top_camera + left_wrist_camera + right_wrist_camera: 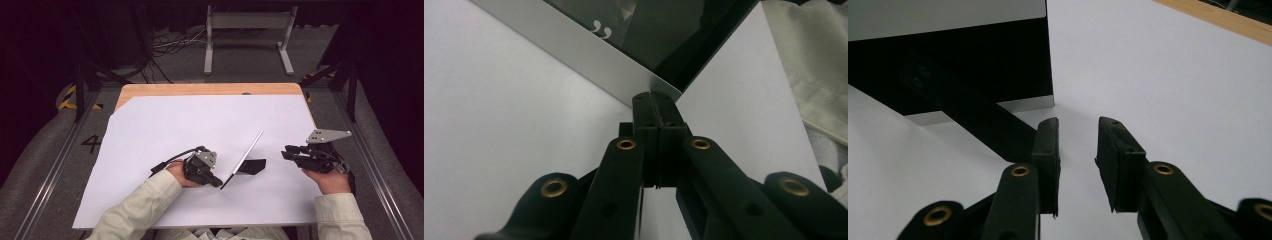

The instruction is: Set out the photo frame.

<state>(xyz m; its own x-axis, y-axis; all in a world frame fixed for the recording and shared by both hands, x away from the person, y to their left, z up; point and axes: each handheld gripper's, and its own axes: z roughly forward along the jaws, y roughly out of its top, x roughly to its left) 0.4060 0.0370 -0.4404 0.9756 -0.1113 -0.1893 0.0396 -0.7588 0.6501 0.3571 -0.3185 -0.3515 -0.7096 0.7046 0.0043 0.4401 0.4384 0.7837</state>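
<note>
A thin picture frame (pixel 243 157) with a white border stands tilted on the white sheet, propped by its black back leg (pixel 252 166). My left gripper (pixel 216 181) is shut on the frame's near lower corner. In the left gripper view the jaws of the left gripper (pixel 656 97) pinch the white border (pixel 589 55) below the dark glass. My right gripper (pixel 286 152) rests to the right of the frame, behind it. In the right gripper view the right gripper (pixel 1078 127) is open with nothing between its jaws, a little short of the frame's black back (pixel 973 55) and the leg (pixel 978 125).
The white sheet (pixel 165 135) covers most of the wooden table, whose bare edge (pixel 200 89) shows at the far side. Light sleeves (pixel 145 205) come in from the bottom. A grey metal stand (pixel 247 30) and cables lie on the floor beyond.
</note>
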